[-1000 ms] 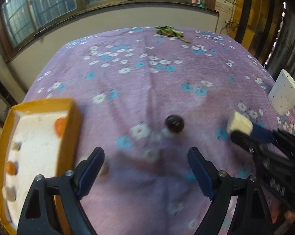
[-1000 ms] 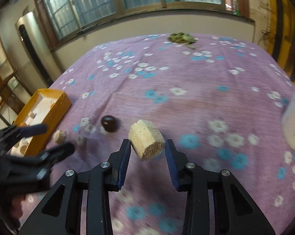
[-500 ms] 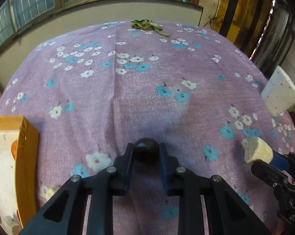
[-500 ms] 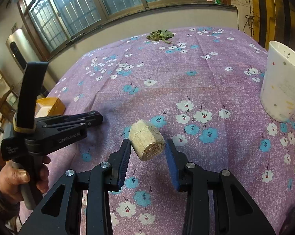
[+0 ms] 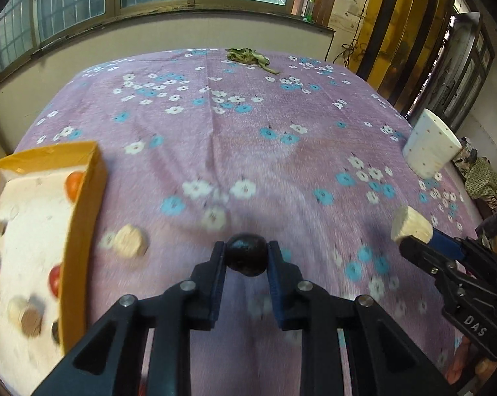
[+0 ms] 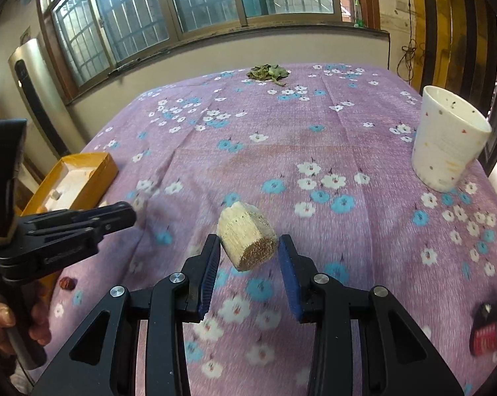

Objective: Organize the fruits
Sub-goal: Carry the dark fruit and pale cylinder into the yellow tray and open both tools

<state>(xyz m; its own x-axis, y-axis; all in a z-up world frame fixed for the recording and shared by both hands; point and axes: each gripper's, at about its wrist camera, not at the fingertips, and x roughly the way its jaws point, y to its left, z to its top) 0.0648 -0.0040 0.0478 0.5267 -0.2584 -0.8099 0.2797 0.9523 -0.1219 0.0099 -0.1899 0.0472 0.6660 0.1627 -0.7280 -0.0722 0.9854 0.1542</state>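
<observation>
My left gripper [image 5: 245, 257] is shut on a dark round fruit [image 5: 246, 258] and holds it just above the purple flowered cloth. My right gripper [image 6: 249, 250] is shut on a pale tan chunk [image 6: 246, 245], lifted off the cloth; the chunk also shows at the right of the left wrist view [image 5: 410, 226]. A yellow tray [image 5: 83, 211] with small orange, red and tan pieces stands to the left; it shows far left in the right wrist view [image 6: 96, 178]. A loose tan piece [image 5: 131, 241] lies on the cloth beside the tray.
A white dotted cup [image 6: 446, 142] stands at the right edge of the table. A heap of green leaves [image 6: 268, 72] lies at the far edge. A small reddish fruit [image 6: 67, 283] lies near the front left. A dark red-and-black object [image 6: 489, 330] sits front right.
My left gripper closed on the dark fruit and has pulled back left with it, bringing the tray and loose tan piece into view. My right gripper still holds the tan chunk.
</observation>
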